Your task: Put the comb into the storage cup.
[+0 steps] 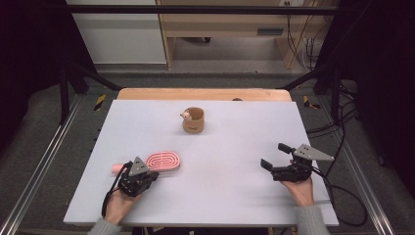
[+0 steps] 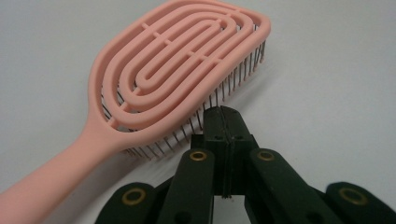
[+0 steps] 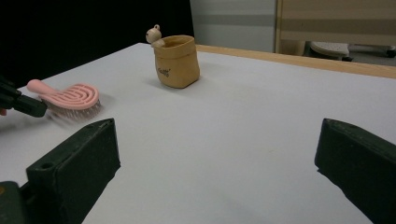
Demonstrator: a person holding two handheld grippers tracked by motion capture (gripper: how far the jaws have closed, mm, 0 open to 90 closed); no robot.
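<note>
I see a pale grey bench (image 1: pixel 220 196) on a dark floor with rails either side. Near its front-left corner my left gripper (image 1: pixel 138 177) has its jaws closed on nothing, tips just beside the pink hairbrush (image 1: pixel 164 160). A tan pouch (image 1: pixel 193 120) stands toward the far edge. Near the front-right corner, my right gripper (image 1: pixel 276 156) is open.

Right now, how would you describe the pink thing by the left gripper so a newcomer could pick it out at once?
Start at the white table and look to its near left part, just ahead of the left gripper, whose jaws are shut. There lies a pink hairbrush, bristles down, handle toward the table's left edge. Its looped oval back and pink colour set it apart from the tan pouch farther back.
</note>
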